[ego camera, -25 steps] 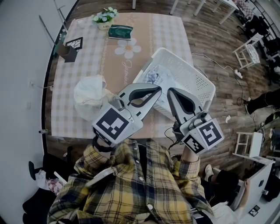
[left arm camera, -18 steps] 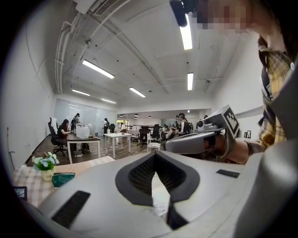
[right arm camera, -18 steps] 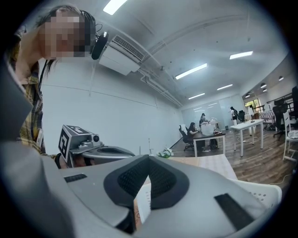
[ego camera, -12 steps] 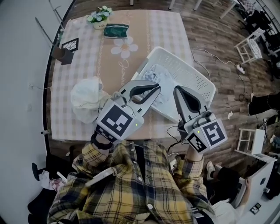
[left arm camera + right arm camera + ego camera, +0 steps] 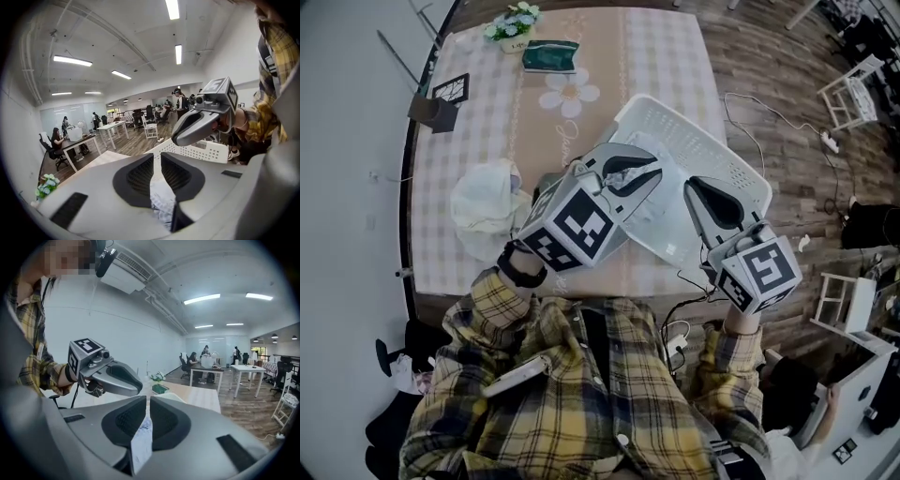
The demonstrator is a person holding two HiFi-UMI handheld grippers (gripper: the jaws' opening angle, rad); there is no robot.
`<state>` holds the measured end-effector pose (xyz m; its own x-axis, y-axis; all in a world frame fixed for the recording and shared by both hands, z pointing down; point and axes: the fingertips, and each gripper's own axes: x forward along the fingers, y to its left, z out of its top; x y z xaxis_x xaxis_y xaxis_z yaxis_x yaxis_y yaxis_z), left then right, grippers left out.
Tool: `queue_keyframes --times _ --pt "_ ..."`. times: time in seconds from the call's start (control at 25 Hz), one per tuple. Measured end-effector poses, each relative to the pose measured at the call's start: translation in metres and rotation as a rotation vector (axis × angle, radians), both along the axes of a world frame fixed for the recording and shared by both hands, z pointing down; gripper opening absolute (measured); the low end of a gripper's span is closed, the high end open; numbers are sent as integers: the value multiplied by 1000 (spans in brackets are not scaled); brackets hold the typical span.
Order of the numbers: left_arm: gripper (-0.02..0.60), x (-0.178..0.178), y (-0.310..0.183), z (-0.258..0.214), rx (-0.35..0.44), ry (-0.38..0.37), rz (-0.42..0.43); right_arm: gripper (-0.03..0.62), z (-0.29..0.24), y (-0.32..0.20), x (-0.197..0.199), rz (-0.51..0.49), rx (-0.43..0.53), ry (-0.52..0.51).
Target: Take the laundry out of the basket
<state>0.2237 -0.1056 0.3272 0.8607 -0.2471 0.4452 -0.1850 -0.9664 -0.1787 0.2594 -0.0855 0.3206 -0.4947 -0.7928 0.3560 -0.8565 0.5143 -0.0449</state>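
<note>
Reaching in for the first grab; nothing is out of this basket yet.
Head view: the white perforated plastic basket [image 5: 741, 178] sits at the counter's near right corner with pale patterned laundry [image 5: 661, 206] inside, and the left gripper [image 5: 654, 169] and right gripper [image 5: 694, 187] are poised over it. Left gripper view: the jaws have just been opening to a narrow slit, with cloth showing beyond and nothing pinched. Right gripper view: the same. Next, the jaws need to widen, sink and close on cloth.

A table [image 5: 661, 47] under a checked cloth with a daisy print [image 5: 570, 94] carries a small pot of flowers [image 5: 511, 23] at its far edge. A dark green box [image 5: 550, 54] sits just beside the pot, and a dark stand [image 5: 441, 105] with a patterned card is at the far left corner. On the wood floor to the right lie a cable [image 5: 728, 105] and a power strip [image 5: 831, 141], near a white chair [image 5: 853, 84]. Strip lights [image 5: 72, 60] line the ceiling.
</note>
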Motion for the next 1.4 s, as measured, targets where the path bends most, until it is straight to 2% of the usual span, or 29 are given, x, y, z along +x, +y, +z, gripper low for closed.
queue_keyframes --times 0.2,0.36,0.56,0.8,0.96,1.2,1.28,1.4 --pt "120 17 -14 28 12 -140 51 124 38 -4 5 -99 -107 107" --pt "153 33 -19 53 20 -252 111 188 61 -10 4 -161 -171 142" --pt "167 47 -33 84 -33 -336 130 294 87 -18 4 -188 -233 164" --pt "197 55 -47 125 -72 -497 114 349 129 -20 -4 -237 -350 174" --pt "275 61 -50 149 -113 -603 134 369 153 -25 -3 -250 -406 187" --pt "286 76 -53 176 -104 -719 178 392 190 -17 -4 -291 -540 219" --pt "311 80 -50 185 -121 -741 209 394 202 -10 -7 -324 -583 238" --pt "312 84 -51 197 -140 -771 218 394 219 1 -11 -360 -628 261"
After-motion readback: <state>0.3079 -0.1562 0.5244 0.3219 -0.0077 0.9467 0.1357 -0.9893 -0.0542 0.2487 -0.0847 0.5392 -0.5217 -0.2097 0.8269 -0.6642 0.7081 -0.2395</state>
